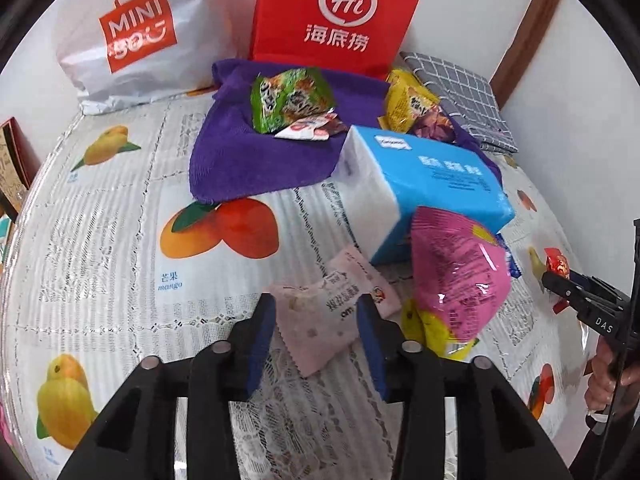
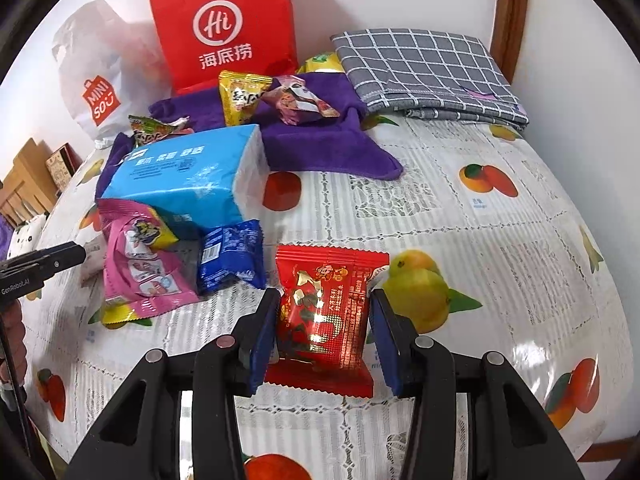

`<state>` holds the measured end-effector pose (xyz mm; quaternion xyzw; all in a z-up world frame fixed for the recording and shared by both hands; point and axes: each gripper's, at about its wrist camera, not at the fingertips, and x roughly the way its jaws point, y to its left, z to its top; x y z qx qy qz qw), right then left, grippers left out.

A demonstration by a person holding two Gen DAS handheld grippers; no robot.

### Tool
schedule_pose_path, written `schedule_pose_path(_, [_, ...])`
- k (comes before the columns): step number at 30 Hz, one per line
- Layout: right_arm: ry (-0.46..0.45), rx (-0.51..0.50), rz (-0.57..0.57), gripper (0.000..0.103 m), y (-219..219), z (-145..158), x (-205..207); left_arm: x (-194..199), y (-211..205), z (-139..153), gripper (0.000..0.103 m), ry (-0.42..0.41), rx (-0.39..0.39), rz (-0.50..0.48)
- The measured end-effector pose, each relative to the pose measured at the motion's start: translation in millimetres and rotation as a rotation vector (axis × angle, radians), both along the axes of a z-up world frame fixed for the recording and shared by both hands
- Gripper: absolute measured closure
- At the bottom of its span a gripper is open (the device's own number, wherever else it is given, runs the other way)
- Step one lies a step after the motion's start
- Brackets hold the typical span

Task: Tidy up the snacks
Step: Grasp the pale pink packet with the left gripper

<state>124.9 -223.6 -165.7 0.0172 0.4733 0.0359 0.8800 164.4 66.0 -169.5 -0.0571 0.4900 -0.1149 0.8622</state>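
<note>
A pale pink snack packet [image 1: 320,320] lies flat on the fruit-print tablecloth [image 1: 120,220]. My left gripper [image 1: 318,320] straddles it, open, with its blue pads at the packet's sides. My right gripper [image 2: 324,332] is shut on a red foil snack packet [image 2: 320,312], and in the left wrist view the right gripper [image 1: 560,284] shows at the right edge. A big pink bag [image 1: 456,276] leans on a blue tissue pack [image 1: 432,184]. A small dark blue packet [image 2: 232,256] lies beside them. Green [image 1: 288,96] and yellow [image 1: 408,100] packets rest on a purple towel [image 1: 248,152].
A red paper bag [image 1: 336,12] and a white shopping bag [image 1: 132,40] stand against the back wall. A folded grey checked cloth [image 2: 424,68] lies at the back right. The table's rounded edge runs close on the right and front. A person's hand [image 1: 608,376] holds the right gripper.
</note>
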Motion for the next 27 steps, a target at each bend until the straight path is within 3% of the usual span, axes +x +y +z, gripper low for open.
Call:
schedule_pose_path(5, [0.011,-0.002,0.009,0.058,3,-5,5,4,-18,-5,0.036,-0.027,0.047,-0.065])
schedule_pose_path(9, [0.020,-0.002,0.010,0.058,3,-9,7,6,-35,-10,0.029,-0.048,0.136,-0.108])
schedule_pose_path(13, [0.026,-0.001,0.006,0.058,1,-12,9,5,-41,-14,0.028,-0.055,0.175,-0.123])
schedule_pose_path(14, [0.026,0.000,0.005,0.058,0,-12,9,6,-41,-16,0.029,-0.046,0.174,-0.120])
schedule_pose_path(17, [0.027,-0.003,0.005,0.058,1,-13,10,3,-42,-14,0.045,-0.073,0.186,-0.133])
schedule_pose_path(19, [0.024,-0.001,0.007,0.058,1,-12,9,2,-38,-10,0.062,-0.079,0.159,-0.124])
schedule_pose_path(22, [0.019,-0.003,0.008,0.058,1,-10,8,2,-29,-7,0.068,-0.056,0.087,-0.125])
schedule_pose_path(27, [0.011,0.000,0.013,0.058,4,-6,6,-7,-29,-4,0.071,-0.071,0.092,-0.127])
